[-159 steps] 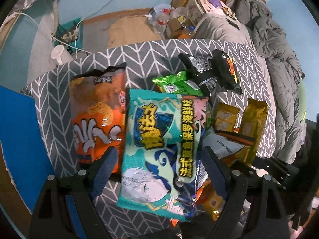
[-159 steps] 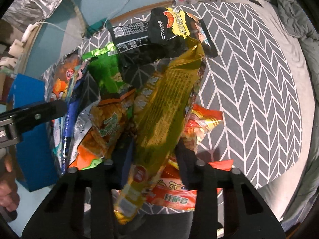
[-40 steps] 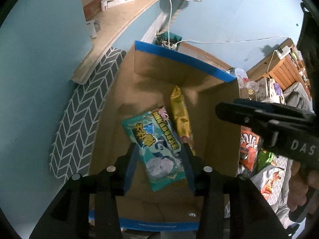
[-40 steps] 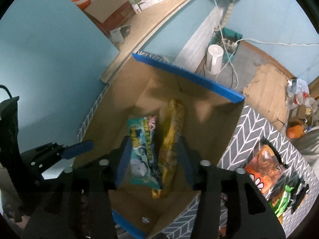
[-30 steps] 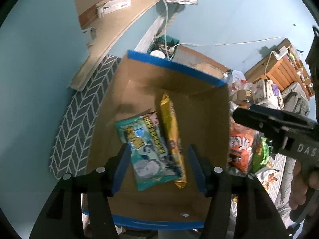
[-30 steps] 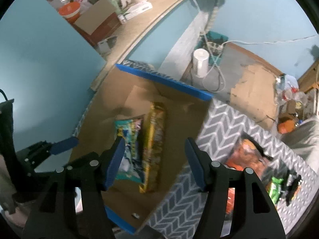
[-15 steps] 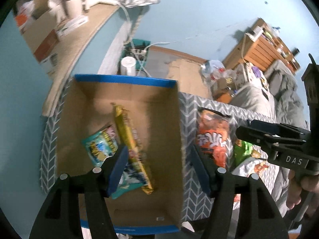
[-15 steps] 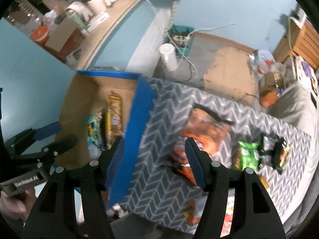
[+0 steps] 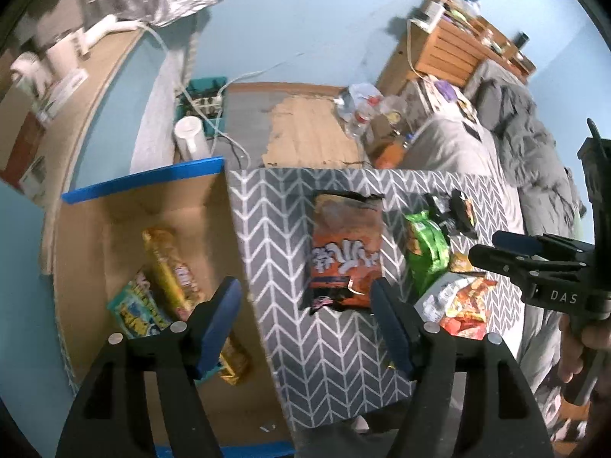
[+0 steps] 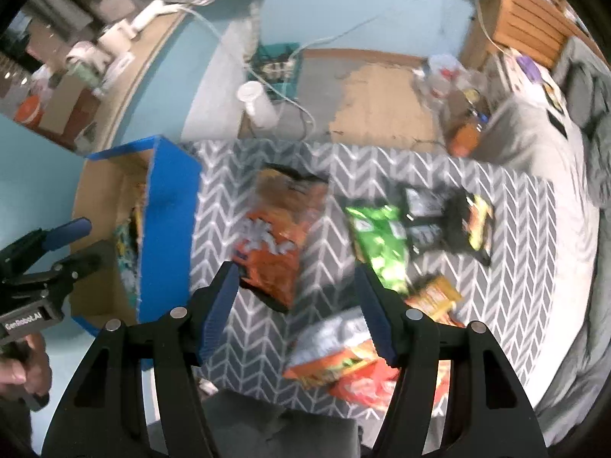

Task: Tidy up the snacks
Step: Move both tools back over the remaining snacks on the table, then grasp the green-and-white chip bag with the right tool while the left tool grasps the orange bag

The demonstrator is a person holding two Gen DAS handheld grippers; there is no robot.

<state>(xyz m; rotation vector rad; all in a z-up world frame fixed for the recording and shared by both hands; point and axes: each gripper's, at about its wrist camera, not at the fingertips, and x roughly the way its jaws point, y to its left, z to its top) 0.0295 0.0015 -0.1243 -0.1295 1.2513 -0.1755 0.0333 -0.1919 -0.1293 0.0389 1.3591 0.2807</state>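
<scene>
Snack packets (image 9: 168,286) inside cardboard box (image 9: 145,191)

**Both grippers empty, pointing steeply down**

The left gripper (image 9: 305,324), a black two-finger tool with blue pads on its fingers (image 9: 219,318), points steeply downward. Its jaws are opening and nothing lies between them; the pads touch nothing. In the right wrist view the same tool appears at the left edge, gripped by a bare hand (image 10: 19,366) curled round its handle.

The right gripper (image 10: 296,305), of the same black build with blue pads (image 10: 376,315), also points steeply down, jaws parted and holding nothing. From the left wrist view it shows at the right edge, and a hand (image 9: 580,347) wraps its handle from below.
</scene>
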